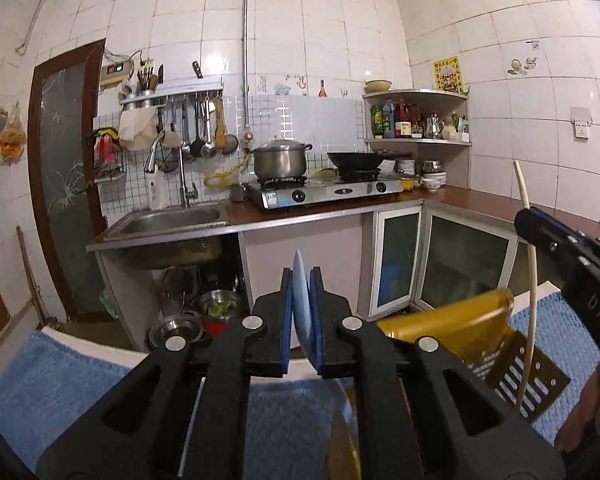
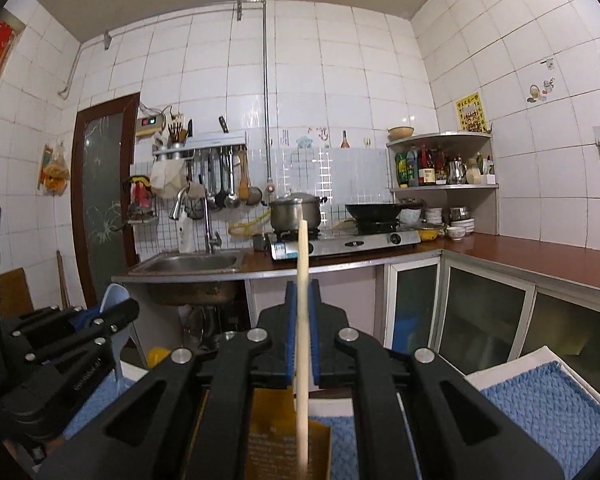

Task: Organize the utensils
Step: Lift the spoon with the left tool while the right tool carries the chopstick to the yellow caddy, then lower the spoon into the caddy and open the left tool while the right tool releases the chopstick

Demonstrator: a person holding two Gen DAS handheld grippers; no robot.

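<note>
My left gripper (image 1: pixel 302 300) is shut on a pale blue spoon (image 1: pixel 301 280), held upright above the blue mat (image 1: pixel 60 380). It also shows at the left of the right wrist view (image 2: pixel 100 316), with the spoon's white-blue bowl (image 2: pixel 114 296) sticking up. My right gripper (image 2: pixel 303 320) is shut on a cream chopstick (image 2: pixel 302 280) that stands nearly upright. In the left wrist view the right gripper (image 1: pixel 528 220) and the chopstick (image 1: pixel 534 280) are at the right. An amber slotted utensil holder (image 1: pixel 460 328) lies on the mat between the grippers; the chopstick's lower end is over it (image 2: pixel 288 448).
The blue mat (image 2: pixel 548 408) lies on a white tray (image 2: pixel 540 354). Beyond are a counter (image 1: pixel 480 200) with a sink (image 1: pixel 172 218), a gas stove (image 1: pixel 324 192) with a pot (image 1: pixel 280 158) and a wok (image 1: pixel 356 160), a corner shelf (image 1: pixel 420 140), and hanging ladles (image 1: pixel 204 132).
</note>
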